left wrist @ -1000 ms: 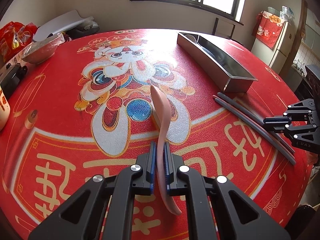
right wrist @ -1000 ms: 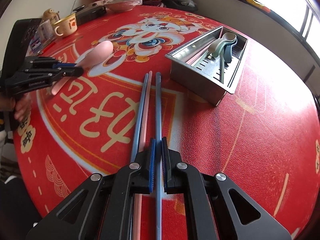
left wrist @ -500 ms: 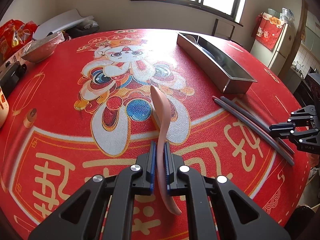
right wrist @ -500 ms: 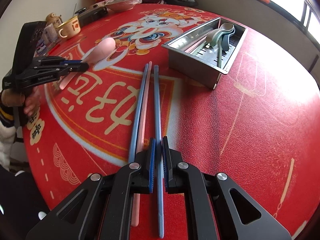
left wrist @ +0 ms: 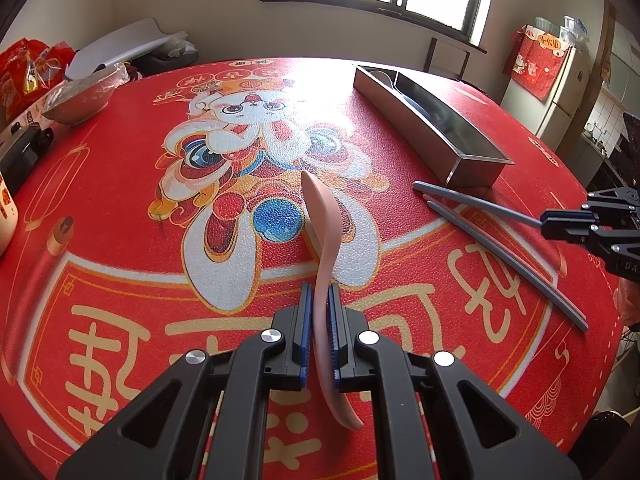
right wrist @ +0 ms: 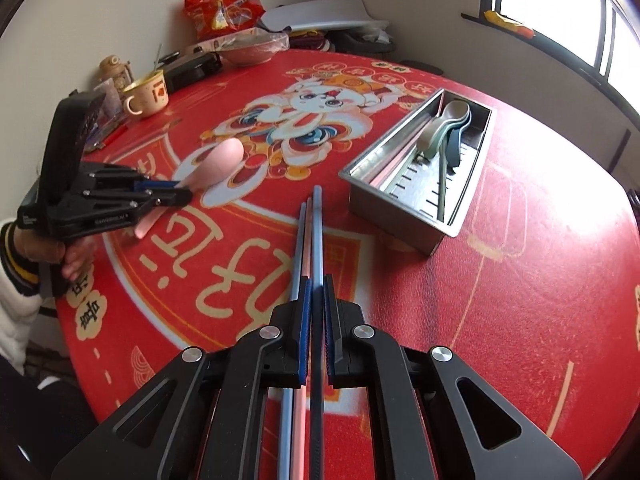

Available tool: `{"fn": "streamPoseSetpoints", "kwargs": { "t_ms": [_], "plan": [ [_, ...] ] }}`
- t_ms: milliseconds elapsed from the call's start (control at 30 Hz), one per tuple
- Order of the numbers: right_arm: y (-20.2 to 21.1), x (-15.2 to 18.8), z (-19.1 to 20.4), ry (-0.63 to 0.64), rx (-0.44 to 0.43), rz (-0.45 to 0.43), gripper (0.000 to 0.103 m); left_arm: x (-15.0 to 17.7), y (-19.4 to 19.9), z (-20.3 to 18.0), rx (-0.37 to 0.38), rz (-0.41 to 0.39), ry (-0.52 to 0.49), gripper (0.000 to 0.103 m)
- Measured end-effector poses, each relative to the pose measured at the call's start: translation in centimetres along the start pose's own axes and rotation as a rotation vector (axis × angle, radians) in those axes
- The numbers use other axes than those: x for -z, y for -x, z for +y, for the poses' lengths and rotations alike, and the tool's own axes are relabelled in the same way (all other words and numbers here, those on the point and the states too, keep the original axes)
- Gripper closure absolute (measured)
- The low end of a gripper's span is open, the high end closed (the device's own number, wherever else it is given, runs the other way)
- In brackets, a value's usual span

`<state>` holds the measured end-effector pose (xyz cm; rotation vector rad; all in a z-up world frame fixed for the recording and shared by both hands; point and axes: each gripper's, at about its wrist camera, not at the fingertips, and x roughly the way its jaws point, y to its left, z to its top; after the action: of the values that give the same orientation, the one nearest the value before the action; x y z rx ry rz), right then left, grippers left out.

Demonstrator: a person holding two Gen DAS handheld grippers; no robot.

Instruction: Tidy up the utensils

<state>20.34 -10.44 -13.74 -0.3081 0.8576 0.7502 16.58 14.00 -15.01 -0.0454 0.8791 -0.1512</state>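
Observation:
My left gripper (left wrist: 318, 292) is shut on the handle of a pink spoon (left wrist: 322, 216), held above the red table mat with its bowl pointing away; from the right wrist view the same gripper (right wrist: 182, 192) and spoon (right wrist: 218, 160) show at the left. My right gripper (right wrist: 316, 284) is shut on a dark blue chopstick (right wrist: 317, 236) that points toward the steel tray (right wrist: 384, 152). A light blue chopstick (right wrist: 297, 248) and a pink one (right wrist: 306, 236) lie on the mat just left of it. Several spoons (right wrist: 444, 128) rest in the tray.
A mug (right wrist: 146, 94), a plastic-covered bowl (right wrist: 252, 48), a black device (right wrist: 192, 68) and red snack bags (right wrist: 220, 8) crowd the table's far left edge. A person's hand and white sleeve (right wrist: 16, 280) hold the left gripper. The steel tray (left wrist: 436, 136) lies right of the mat's middle.
My right gripper has risen with the dark blue chopstick, lifting it off the mat beside the other two. The left gripper and pink spoon have stayed put.

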Motion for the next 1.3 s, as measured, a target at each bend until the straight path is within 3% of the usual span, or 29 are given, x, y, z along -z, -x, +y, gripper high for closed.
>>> {"fn": "streamPoseSetpoints", "kwargs": {
  "t_ms": [267, 467, 867, 1133, 1300],
  "plan": [
    [1.9, -2.3, -0.5, -0.043, -0.014, -0.089, 0.097, 0.0, 0.0, 0.1, 0.005, 0.000, 0.004, 0.095],
    [2.4, -4.5, -2.6, -0.109, 0.042, -0.134, 0.097, 0.0, 0.0, 0.1, 0.008, 0.000, 0.006, 0.095],
    [-5.8, -10.9, -9.4, -0.365, 0.199, -0.081, 0.097, 0.0, -0.1, 0.3, 0.013, -0.001, 0.014, 0.095],
    [-9.5, -11.8, -10.8, -0.555, 0.119, -0.035, 0.096, 0.0, -0.2, 0.4, 0.018, 0.000, 0.021, 0.095],
    [-10.7, -11.0, -11.6, -0.661, 0.008, -0.022, 0.094, -0.1, -0.2, 0.4, 0.023, 0.000, 0.025, 0.095]
  ]
}}
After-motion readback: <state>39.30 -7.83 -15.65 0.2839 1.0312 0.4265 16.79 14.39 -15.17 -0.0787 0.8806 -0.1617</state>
